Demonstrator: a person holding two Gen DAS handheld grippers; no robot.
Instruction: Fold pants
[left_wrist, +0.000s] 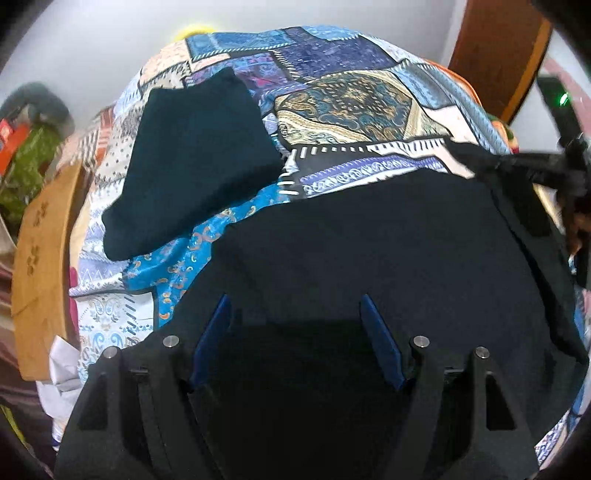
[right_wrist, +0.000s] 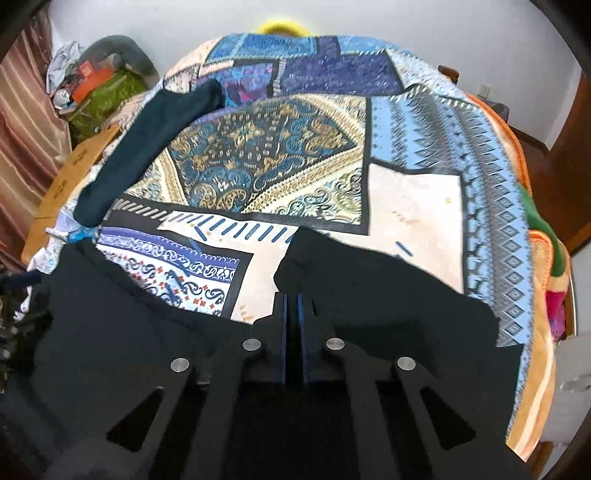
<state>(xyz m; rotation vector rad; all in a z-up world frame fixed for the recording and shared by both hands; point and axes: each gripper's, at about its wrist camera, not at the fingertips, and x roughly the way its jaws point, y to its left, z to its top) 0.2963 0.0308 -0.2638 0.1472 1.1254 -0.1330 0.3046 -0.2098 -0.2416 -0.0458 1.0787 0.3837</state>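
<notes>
Lying far left on the patchwork bedspread (left_wrist: 343, 107): one dark teal garment (left_wrist: 192, 162), already folded into a compact block and judged finished. Near centre: black pants (left_wrist: 369, 251), spread loosely across the bed's near edge, no clean crease visible, so their folding appears barely begun; left gripper (left_wrist: 295, 332) hovers over them with jaws wide apart, holding nothing. Right: right gripper (right_wrist: 291, 325), jaws pressed nearly together on a raised edge of the pants, apparently pinching cloth for a first fold.
</notes>
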